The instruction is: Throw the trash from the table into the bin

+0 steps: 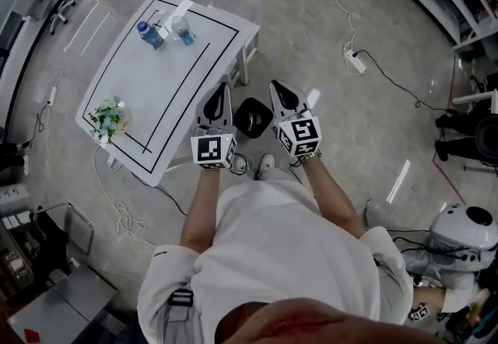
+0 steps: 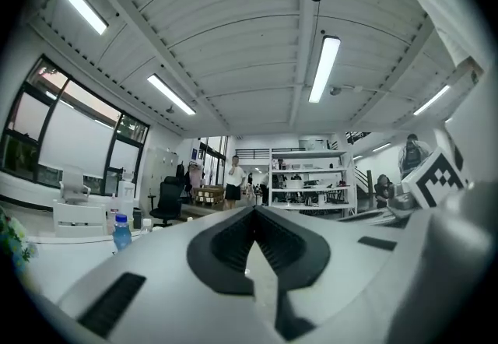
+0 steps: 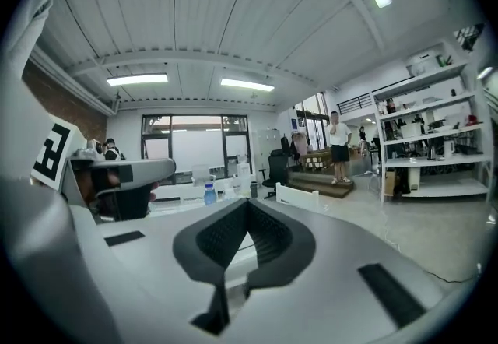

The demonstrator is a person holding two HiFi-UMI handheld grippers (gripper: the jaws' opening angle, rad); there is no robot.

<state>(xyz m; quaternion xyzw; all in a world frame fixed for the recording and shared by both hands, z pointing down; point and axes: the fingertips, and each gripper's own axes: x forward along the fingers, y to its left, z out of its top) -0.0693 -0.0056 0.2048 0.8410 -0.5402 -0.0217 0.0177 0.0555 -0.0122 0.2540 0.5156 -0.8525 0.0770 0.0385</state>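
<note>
No legible text, brand or number appears: the marker cubes [image 1: 214,150] on the left gripper [image 1: 221,88] and right gripper [image 1: 278,86] carry only black-and-white square patterns, and labels on the two bottles [image 1: 150,35] on the table [image 1: 156,89] are too small to read.

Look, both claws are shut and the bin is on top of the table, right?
Not quite. The left claw and right claw are shut, but the bin stands on the floor beside the table, not on top of it. The head view shows that.
</note>
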